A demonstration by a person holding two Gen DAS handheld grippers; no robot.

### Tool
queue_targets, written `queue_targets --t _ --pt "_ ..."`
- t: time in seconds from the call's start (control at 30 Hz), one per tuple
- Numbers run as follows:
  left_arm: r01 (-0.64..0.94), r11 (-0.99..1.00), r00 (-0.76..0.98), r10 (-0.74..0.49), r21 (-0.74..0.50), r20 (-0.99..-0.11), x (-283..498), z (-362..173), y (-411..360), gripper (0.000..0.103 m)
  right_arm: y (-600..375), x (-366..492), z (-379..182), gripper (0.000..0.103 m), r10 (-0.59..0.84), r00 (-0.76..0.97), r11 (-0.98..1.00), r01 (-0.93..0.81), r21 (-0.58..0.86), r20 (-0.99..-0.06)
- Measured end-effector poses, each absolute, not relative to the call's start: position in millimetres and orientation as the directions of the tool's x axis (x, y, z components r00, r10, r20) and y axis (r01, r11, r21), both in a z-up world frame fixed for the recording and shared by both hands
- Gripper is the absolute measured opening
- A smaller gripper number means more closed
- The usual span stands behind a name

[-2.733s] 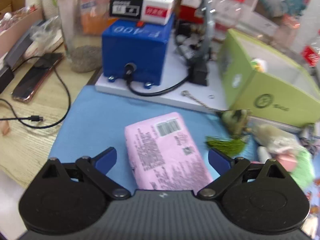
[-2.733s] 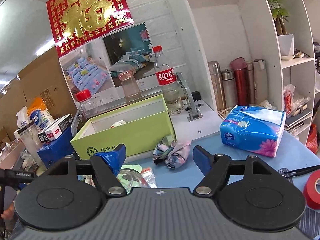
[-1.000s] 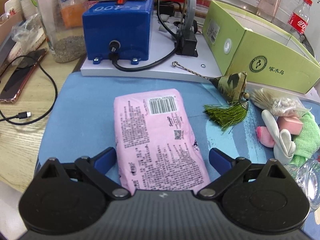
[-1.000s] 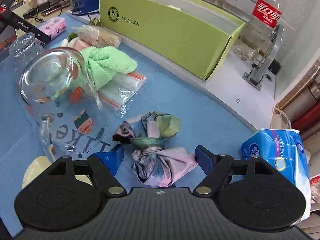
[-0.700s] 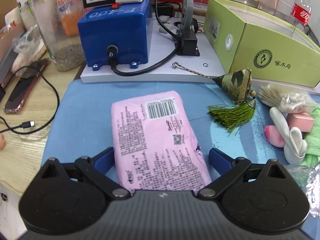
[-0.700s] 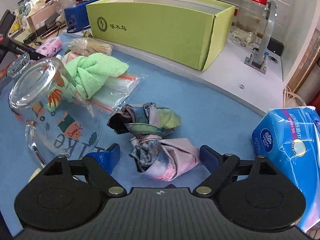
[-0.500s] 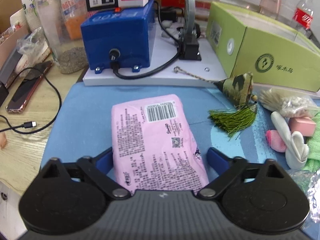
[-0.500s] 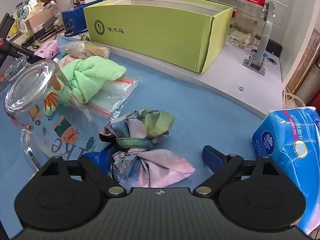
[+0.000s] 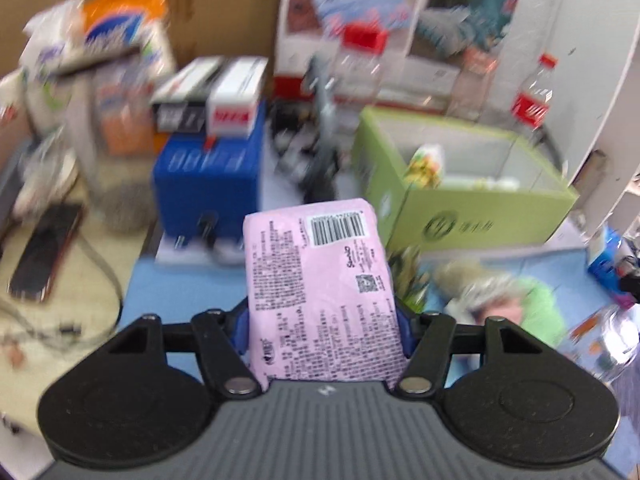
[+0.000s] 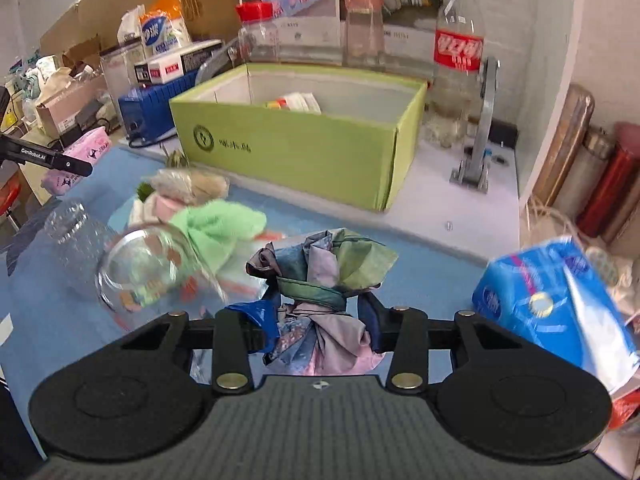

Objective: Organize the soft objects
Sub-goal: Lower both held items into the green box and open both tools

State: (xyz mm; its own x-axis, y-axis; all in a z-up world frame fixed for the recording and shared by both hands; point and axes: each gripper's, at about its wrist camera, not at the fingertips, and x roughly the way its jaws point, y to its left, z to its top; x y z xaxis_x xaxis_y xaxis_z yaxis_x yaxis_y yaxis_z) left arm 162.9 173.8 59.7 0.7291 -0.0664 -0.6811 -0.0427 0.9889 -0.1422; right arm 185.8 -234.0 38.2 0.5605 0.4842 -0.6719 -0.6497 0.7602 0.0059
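A pink tissue pack (image 9: 320,280) with a barcode sits between the blue pads of my left gripper (image 9: 322,326). Its jaws are closing and the pads press the pack's sides, holding it off the blue mat (image 9: 180,292). The right wrist view shows a crumpled pastel cloth (image 10: 320,276) bunched between the pads of my right gripper (image 10: 316,320). Those jaws are closing too, and the cloth hangs above the mat (image 10: 400,248). The open green box (image 10: 300,152) stands behind both, with a few small items inside. The pink pack (image 10: 86,148) shows again at far left.
A green towel (image 10: 224,228), a tipped glass mug (image 10: 148,268) and small soft items lie on the mat. A blue tissue pack (image 10: 560,296) sits at the right, a cola bottle (image 10: 458,64) behind the box. A blue device (image 9: 208,184) and a phone (image 9: 44,256) are at the left.
Both grippers have closed from wide open onto their things. The pink pack and the cloth have risen off the mat, and both views now tilt up toward the green box.
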Motion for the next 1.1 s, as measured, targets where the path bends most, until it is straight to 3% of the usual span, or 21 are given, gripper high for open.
queue_targets --t 0.13,0.3,0.47,0.53,0.57,0.6,0.67,0.73,0.87,1.1 --pt "0.050 0.992 0.777 -0.109 -0.113 -0.619 203 98 143 0.064 -211 204 74 0.027 0.522 0.611 0.754 -0.657 -0.014 -0.596" --pt "0.145 0.985 0.780 -0.172 -0.094 -0.602 270 119 100 0.064 -172 256 98 0.027 0.561 0.650 0.759 -0.652 0.005 -0.512" --pt "0.176 0.983 0.761 -0.168 -0.049 -0.627 330 108 68 0.065 -142 316 93 0.028 0.542 0.656 0.775 -0.631 0.012 -0.525" --pt "0.181 0.983 0.741 -0.163 -0.040 -0.651 348 96 63 0.068 -134 334 87 0.031 0.543 0.641 0.773 -0.634 0.023 -0.542" --pt "0.180 0.983 0.730 -0.158 -0.036 -0.665 356 88 61 0.075 -131 341 83 0.032 0.541 0.634 0.773 -0.633 0.031 -0.553" --pt "0.170 0.985 0.724 -0.143 -0.027 -0.675 360 82 60 0.089 -128 348 77 0.033 0.541 0.625 0.773 -0.633 0.039 -0.562" --pt "0.142 0.990 0.731 -0.109 -0.006 -0.674 362 73 60 0.096 -124 357 66 0.035 0.531 0.606 0.782 -0.619 0.068 -0.592" --pt "0.135 0.991 0.736 -0.099 0.002 -0.669 360 71 62 0.096 -122 359 57 0.037 0.504 0.601 0.801 -0.593 0.076 -0.620" --pt "0.121 0.993 0.741 -0.096 -0.008 -0.664 350 76 70 0.098 -125 353 59 0.042 0.523 0.637 0.806 -0.585 0.086 -0.566" --pt "0.107 0.994 0.768 -0.087 -0.007 -0.635 293 90 83 0.101 -133 327 71 0.049 0.514 0.657 0.811 -0.582 0.063 -0.551"
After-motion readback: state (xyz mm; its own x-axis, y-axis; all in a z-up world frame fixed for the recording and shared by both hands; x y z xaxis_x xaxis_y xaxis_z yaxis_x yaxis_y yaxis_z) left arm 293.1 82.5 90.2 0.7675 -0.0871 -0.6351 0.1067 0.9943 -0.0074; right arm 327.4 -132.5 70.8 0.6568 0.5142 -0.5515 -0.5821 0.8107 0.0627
